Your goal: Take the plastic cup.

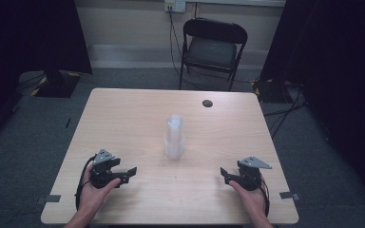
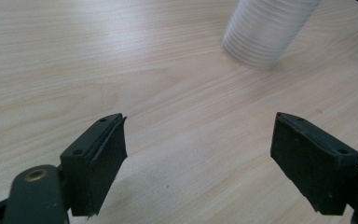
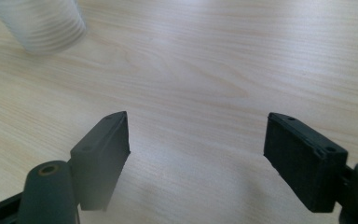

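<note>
High view, cups: a stack of translucent plastic cups stood upright near the middle of the counter, apart from both grippers.
High view, left gripper: it rested low over the near left part of the counter in the person's left hand, jaws pointed toward the centre and empty.
High view, right gripper: it sat at the near right in the right hand, jaws pointed inward and empty.
High view, surroundings: a small dark round spot lay on the far part of the counter, and a folding chair stood beyond it.
Left gripper view: the jaws stood wide apart over bare wood, with the stack of cups ahead and off to the upper right, well clear of them.
Right gripper view: the jaws were spread wide with nothing between them; the stack of cups showed at the upper left, somewhat blurred.
Step in hand: judged as the start, both grippers waiting on either side before any reach to the cups.
Next move: it would likely call for one gripper to travel inward and close gently on the lower stack to steady it, while the other took the top rim; thin plastic could crush or tip under a hard squeeze.
</note>
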`<state>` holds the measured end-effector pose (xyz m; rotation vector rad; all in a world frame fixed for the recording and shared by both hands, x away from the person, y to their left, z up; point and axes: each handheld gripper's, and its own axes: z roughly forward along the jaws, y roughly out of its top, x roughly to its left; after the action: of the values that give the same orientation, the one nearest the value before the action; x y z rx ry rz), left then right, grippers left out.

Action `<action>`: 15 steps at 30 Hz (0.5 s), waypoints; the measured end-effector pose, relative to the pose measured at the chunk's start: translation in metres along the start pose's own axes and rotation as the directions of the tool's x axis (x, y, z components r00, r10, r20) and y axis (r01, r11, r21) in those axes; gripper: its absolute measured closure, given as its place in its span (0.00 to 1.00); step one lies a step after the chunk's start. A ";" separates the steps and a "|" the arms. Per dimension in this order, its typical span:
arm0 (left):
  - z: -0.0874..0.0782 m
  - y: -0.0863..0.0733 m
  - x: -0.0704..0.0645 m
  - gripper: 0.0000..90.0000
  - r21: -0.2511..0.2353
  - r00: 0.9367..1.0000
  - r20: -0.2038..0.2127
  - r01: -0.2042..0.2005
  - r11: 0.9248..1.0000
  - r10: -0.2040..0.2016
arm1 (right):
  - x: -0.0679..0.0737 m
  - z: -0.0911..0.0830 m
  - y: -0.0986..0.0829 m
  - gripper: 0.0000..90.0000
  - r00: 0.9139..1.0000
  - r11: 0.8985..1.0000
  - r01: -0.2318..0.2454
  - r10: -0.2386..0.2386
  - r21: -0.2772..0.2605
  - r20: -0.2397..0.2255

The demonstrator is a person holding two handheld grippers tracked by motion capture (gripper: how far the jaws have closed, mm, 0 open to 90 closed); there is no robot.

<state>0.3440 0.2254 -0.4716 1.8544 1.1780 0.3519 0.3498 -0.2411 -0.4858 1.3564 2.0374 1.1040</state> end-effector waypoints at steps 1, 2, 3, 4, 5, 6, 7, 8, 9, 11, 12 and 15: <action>0.001 0.000 0.000 0.20 0.003 1.000 0.002 -0.003 1.000 0.003 | 0.000 -0.001 0.000 0.25 1.000 1.000 -0.009 0.009 -0.006 -0.010; 0.001 0.000 0.000 0.20 0.004 1.000 0.002 -0.002 1.000 0.002 | 0.001 -0.001 0.001 0.25 1.000 1.000 -0.016 0.016 -0.008 -0.024; 0.001 0.000 0.000 0.20 0.005 1.000 0.004 -0.005 1.000 0.005 | 0.001 -0.002 0.001 0.26 0.999 1.000 -0.017 0.016 -0.015 -0.034; 0.002 0.000 0.000 0.20 0.005 1.000 0.008 -0.008 1.000 0.008 | 0.002 -0.002 0.001 0.26 0.999 1.000 -0.015 0.014 -0.014 -0.037; 0.002 0.000 0.000 0.20 0.007 1.000 0.008 -0.012 1.000 0.012 | 0.004 -0.001 0.001 0.26 0.999 1.000 -0.008 0.007 -0.016 -0.046; 0.002 0.000 0.000 0.20 0.007 1.000 0.012 -0.012 1.000 0.012 | 0.005 -0.001 0.002 0.27 0.999 1.000 0.000 -0.001 -0.020 -0.051; 0.002 0.000 0.000 0.20 0.008 1.000 0.012 -0.018 1.000 0.018 | 0.007 0.000 0.002 0.27 0.998 1.000 0.003 -0.004 -0.018 -0.059; 0.002 0.000 0.000 0.20 0.009 1.000 0.016 -0.018 1.000 0.017 | 0.008 0.000 0.002 0.27 0.998 1.000 0.011 -0.013 -0.022 -0.065; 0.002 -0.001 -0.001 0.19 0.005 1.000 0.015 -0.018 1.000 0.018 | 0.009 0.001 0.003 0.28 0.997 1.000 0.016 -0.018 -0.025 -0.070; 0.000 -0.001 -0.001 0.19 0.005 1.000 0.015 -0.018 1.000 0.018 | 0.011 0.001 0.003 0.28 0.997 0.999 0.036 -0.039 -0.037 -0.066; 0.000 -0.001 -0.001 0.19 0.004 0.999 0.017 -0.027 1.000 0.027 | 0.012 0.001 0.004 0.28 0.996 0.998 0.046 -0.049 -0.041 -0.074; -0.002 -0.002 -0.002 0.19 -0.005 0.999 0.024 -0.024 1.000 0.024 | 0.014 0.002 0.005 0.29 0.994 0.998 0.045 -0.049 -0.038 -0.099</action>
<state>0.3408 0.2248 -0.4716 1.8654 1.1389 0.3444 0.3479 -0.2269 -0.4819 1.2526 2.0989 1.2038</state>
